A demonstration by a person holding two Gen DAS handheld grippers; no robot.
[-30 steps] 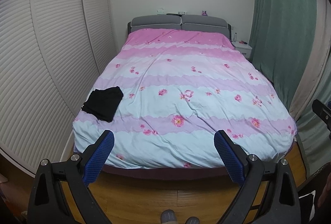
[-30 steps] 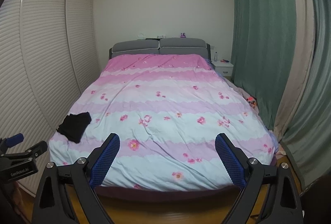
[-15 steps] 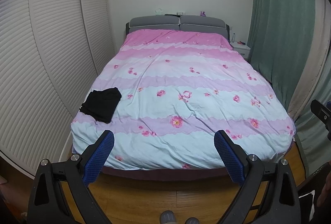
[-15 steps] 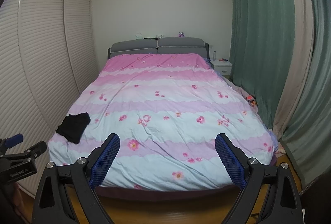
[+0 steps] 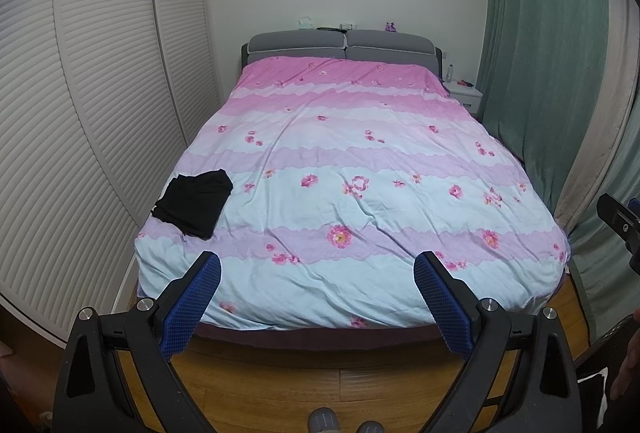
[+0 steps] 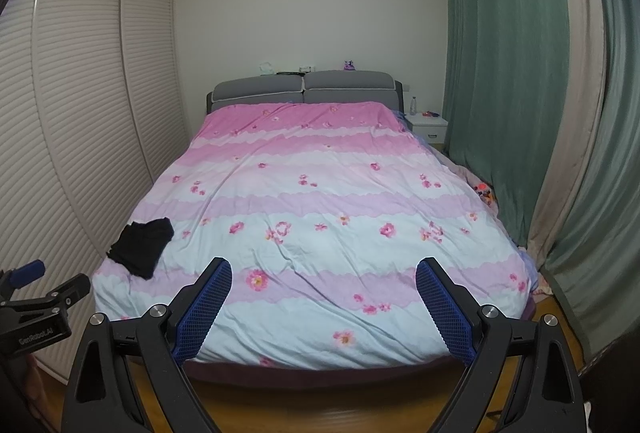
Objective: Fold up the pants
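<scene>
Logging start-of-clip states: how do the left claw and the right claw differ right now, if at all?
Left claw looks down more steeply, showing wooden floor and the person's grey slippers; right claw is aimed more level, taking in more wall. The folded black pants on the pink floral quilt look larger from the left claw than from the right claw. Shared: both open, blue-padded, empty, short of the bed.

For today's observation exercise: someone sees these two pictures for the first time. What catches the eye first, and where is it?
The wide floral duvet, banded pink, lilac and pale blue, covers the whole bed. Against it, the dark pants stand out as a small bundle near the bed's front left corner. In the foreground the left gripper and right gripper hang over the wooden floor short of the bed, jaws spread wide and holding nothing.
</scene>
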